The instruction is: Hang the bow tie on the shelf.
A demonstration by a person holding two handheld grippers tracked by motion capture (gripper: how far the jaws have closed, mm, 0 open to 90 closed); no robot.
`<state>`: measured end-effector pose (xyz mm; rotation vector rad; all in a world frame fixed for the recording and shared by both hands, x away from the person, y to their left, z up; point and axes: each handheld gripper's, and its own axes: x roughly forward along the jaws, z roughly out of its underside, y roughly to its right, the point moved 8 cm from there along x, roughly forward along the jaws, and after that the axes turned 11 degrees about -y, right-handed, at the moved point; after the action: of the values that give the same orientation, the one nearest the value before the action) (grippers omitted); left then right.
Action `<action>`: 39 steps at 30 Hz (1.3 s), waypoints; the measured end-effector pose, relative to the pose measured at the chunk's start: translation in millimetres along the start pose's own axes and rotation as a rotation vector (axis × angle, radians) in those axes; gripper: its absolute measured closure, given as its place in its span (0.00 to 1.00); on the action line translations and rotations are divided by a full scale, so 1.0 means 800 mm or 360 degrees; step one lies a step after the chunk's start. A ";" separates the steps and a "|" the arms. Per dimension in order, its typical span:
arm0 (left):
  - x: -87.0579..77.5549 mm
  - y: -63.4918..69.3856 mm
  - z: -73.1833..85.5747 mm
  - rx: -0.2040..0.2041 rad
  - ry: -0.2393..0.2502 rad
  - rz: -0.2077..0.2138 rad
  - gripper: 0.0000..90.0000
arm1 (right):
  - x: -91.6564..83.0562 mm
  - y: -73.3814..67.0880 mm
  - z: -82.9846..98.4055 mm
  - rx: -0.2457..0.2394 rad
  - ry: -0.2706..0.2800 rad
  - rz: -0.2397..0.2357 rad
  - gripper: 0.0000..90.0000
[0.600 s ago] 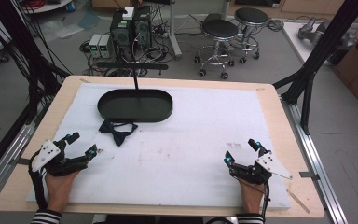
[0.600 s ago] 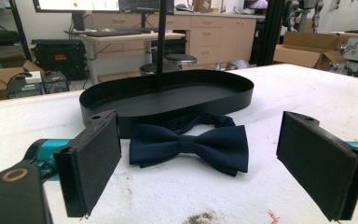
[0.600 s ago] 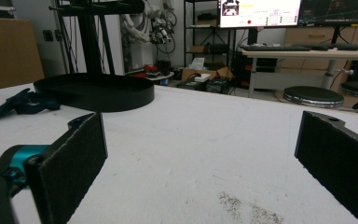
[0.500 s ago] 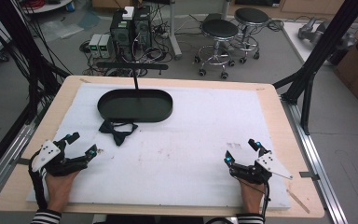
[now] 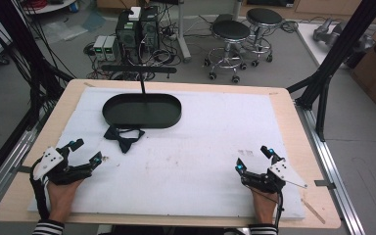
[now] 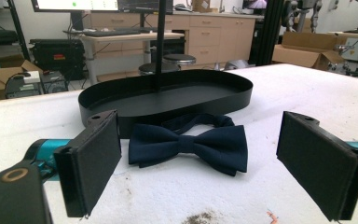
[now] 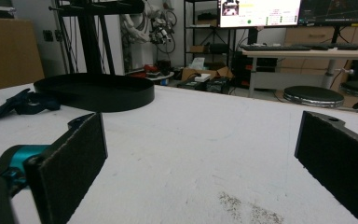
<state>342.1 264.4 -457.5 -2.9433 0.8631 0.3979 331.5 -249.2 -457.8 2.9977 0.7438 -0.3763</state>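
The dark blue bow tie [image 6: 189, 145] lies flat on the white pad [image 5: 200, 147] covering the counter [image 5: 293, 105], just in front of the black oval tray [image 5: 142, 110]; the left gripper [image 5: 84, 152] rests near the counter's left front, jaws spread wide and empty, the bow tie lying ahead of them, centred between the jaws but apart from both; the right gripper [image 5: 254, 159] rests at the right front, jaws likewise wide open and empty, well apart from the bow tie.
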 end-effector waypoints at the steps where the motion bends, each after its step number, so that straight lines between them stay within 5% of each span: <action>1: 0.000 0.000 0.000 -0.0004 -0.0002 0.0004 0.16 | 0.000 0.000 0.000 -0.0002 0.0001 -0.0002 0.01; 10: 0.001 -0.001 0.000 -0.0018 -0.0012 0.0012 0.15 | 0.000 0.000 0.000 0.0003 0.0007 0.0002 0.01; 15: 0.005 -0.006 0.000 -0.0045 -0.0088 -0.0002 0.15 | 0.000 0.002 -0.001 0.0015 0.0005 0.0002 0.01; 24: 0.002 -0.018 -0.037 -0.0052 -0.0142 0.0029 0.15 | 0.001 0.002 -0.001 0.0013 0.0003 0.0004 0.01; 39: 0.029 -0.016 -0.086 0.0161 -0.0369 0.0147 0.15 | 0.001 0.002 -0.001 0.0005 0.0002 0.0002 0.01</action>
<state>383.4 254.6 -397.4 -2.7038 0.9582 0.6636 333.3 -250.0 -457.4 3.0017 0.7418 -0.3758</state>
